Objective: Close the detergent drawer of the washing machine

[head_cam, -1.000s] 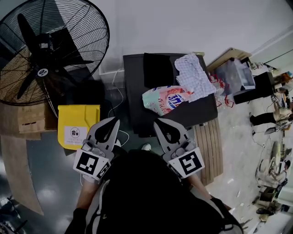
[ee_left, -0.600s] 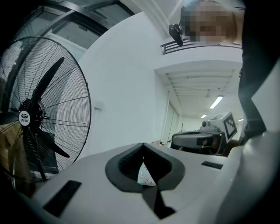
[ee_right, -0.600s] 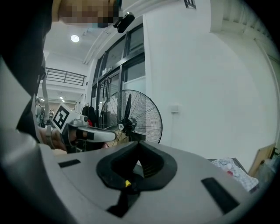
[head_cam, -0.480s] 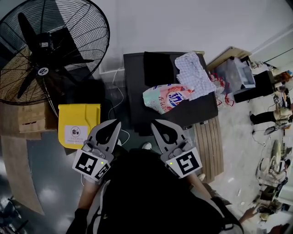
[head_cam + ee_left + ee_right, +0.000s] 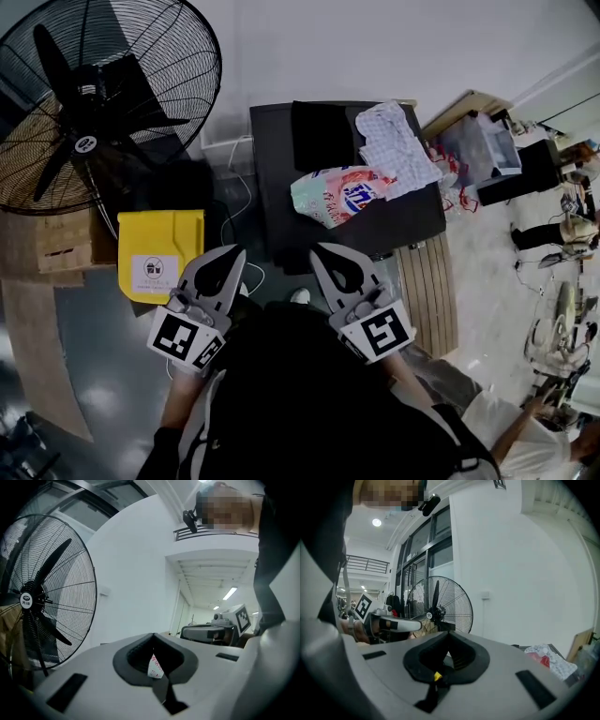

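**Desk:** Head view: any change?

**Photographer:** Barely. Left gripper and right gripper stayed at 6 o'clock, fingers clenched on nothing. One washing machine stood at 12, one detergent bag on top. Drawer unseen, closure unsettled.

**Desk:** Gripper views?

**Photographer:** Left: fingers pressed together, one fan at 9. Right: fingers likewise together, the other gripper at 9.

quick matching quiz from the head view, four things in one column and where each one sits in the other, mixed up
Things:
1. fan
2. yellow bin
3. detergent bag
4. checked cloth

Places:
a. on the machine top, nearer the person
b. on the floor, left of the machine
c. top left of the view
d. on the machine top, far right corner

Pairs: 1-c, 2-b, 3-a, 4-d
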Demonstrator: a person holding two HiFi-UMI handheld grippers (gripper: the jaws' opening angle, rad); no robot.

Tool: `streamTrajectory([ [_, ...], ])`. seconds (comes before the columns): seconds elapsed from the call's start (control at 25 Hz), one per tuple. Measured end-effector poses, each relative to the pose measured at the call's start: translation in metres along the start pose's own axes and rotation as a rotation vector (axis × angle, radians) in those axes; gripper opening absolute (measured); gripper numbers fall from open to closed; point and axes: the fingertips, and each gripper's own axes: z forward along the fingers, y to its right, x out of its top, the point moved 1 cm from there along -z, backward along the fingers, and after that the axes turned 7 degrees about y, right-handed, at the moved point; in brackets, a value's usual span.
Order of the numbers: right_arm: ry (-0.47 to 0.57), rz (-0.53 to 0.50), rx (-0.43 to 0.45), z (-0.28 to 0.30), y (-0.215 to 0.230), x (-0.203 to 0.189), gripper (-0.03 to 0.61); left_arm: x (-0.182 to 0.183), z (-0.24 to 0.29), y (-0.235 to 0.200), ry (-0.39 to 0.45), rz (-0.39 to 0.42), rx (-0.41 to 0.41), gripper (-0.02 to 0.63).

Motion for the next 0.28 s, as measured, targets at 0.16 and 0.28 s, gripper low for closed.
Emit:
streamTrajectory([
  [0.16,-0.004,-0.003,0.000,-0.0019,-0.0014,-0.0024,0.015,-0.0044,-0.0012,0.0005,-0.016,-0.016,-0.001,0.009],
  [0.28,-0.008,-0.001,0.002,-0.0023,-0.0014,-0.0030,0.015,-0.0069,-0.0014,0.0008,-0.025,-0.022,0.000,0.009],
])
